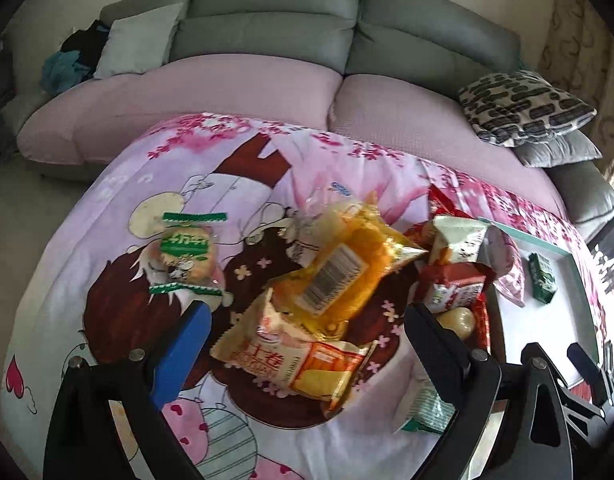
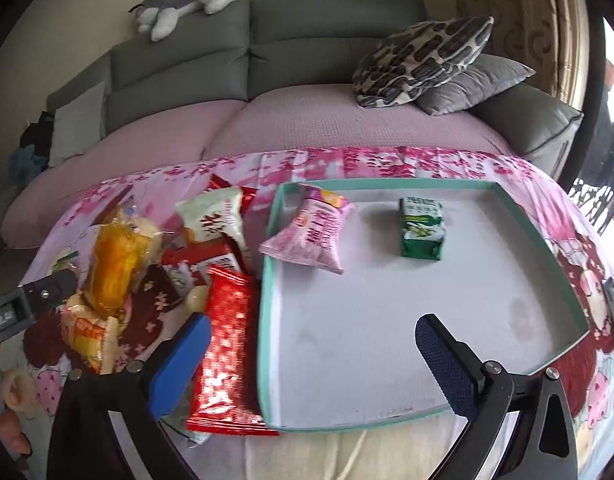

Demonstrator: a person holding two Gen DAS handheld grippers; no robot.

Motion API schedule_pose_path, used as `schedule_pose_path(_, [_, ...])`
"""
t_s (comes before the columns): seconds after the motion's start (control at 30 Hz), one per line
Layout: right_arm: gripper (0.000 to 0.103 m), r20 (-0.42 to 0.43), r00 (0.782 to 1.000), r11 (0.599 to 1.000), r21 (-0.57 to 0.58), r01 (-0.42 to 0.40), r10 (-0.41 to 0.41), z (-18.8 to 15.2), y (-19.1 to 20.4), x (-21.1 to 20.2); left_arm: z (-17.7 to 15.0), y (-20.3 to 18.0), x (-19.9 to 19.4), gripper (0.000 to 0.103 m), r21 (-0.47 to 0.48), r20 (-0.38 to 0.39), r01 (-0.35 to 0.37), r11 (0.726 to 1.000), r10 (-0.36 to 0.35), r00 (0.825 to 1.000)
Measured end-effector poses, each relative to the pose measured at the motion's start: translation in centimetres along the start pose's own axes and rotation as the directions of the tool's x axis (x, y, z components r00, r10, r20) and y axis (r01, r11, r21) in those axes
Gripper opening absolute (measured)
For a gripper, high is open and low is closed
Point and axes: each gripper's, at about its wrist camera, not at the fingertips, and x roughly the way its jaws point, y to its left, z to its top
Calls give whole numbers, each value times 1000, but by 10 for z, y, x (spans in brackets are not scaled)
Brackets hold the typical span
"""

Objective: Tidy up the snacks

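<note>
On the cartoon-print pink cloth surface (image 2: 555,216), shallow teal-rimmed white tray (image 2: 547,248) near the right edge, pink packet (image 2: 311,236) and green carton (image 2: 422,232) inside, snack wrappers heaped (image 1: 335,272) left of it, left tongs (image 1: 307,332) and right tongs (image 2: 311,352) spread apart, nothing grasped.

We see a tray (image 2: 547,240) on the right of the counter (image 2: 387,164), holding a small carton (image 2: 422,228) and a snack packet (image 2: 311,232) leaning over its left rim. A pile of snacks (image 2: 155,256) lies left of the tray. A sofa (image 2: 267,80) stands behind.
</note>
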Motion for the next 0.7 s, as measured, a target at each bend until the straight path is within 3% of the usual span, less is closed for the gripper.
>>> schedule_pose_path(0.13, [103,5,998,998,20,-58,58,-1,5,0,-1,4,4,97,-13,-14,-6,1000,6,1000])
schedule_pose_path(0.3, [102,-41,999,1000,3,-26,26,-4,15,9,-2,3,9,97,-6,-27,-23,1000,22,999])
schedule_pose_path(0.53, [89,-66,995,997,-22,-71,69,-6,34,13,-5,24,20,97,-71,-91,-69,995,63,994])
schedule_pose_path(0.7, [79,-76,991,993,-46,-110,106,-8,47,13,-9,31,29,97,-94,-135,-63,994,49,990])
